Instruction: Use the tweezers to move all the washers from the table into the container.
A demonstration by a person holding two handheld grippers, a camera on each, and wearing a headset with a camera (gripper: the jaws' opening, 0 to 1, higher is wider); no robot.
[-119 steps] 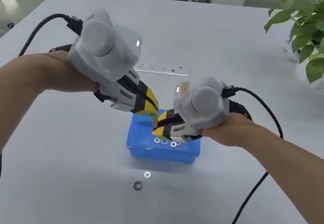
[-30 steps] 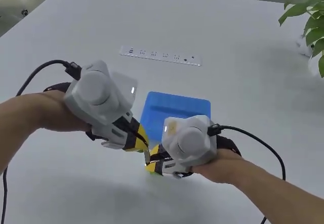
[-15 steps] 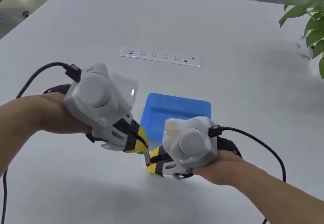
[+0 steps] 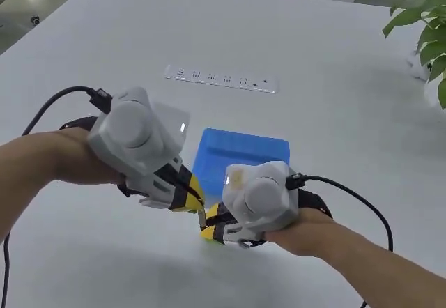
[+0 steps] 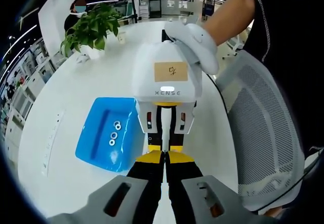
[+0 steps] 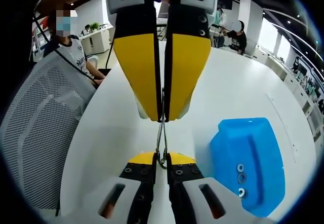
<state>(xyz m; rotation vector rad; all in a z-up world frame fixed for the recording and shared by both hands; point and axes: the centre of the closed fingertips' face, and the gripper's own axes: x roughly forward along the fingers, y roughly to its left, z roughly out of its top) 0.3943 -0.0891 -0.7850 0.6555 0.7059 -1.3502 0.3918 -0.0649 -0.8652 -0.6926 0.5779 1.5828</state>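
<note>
The blue container (image 4: 240, 149) stands on the white table (image 4: 334, 113), just beyond both grippers. Three washers (image 5: 114, 135) lie in a row inside the container (image 5: 98, 143); the washers (image 6: 240, 177) sit low in the tub (image 6: 248, 148) in the right gripper view. My left gripper (image 4: 197, 203) and right gripper (image 4: 207, 226) meet tip to tip near the container's front left corner. A thin pair of metal tweezers (image 6: 161, 133) runs between them. The left gripper (image 5: 163, 155) is shut on one end and the right gripper (image 6: 161, 160) on the other. The grippers hide the table beneath them.
A white power strip (image 4: 221, 78) lies on the table beyond the container. A leafy plant (image 4: 421, 22) stands at the far right edge. Black cables (image 4: 348, 189) trail from both grippers. A grey mesh chair (image 6: 35, 133) stands by the table's near side.
Since four seconds ago both grippers have come back from above the container to its front edge, jaws together. Over the last second nothing has visibly moved.
</note>
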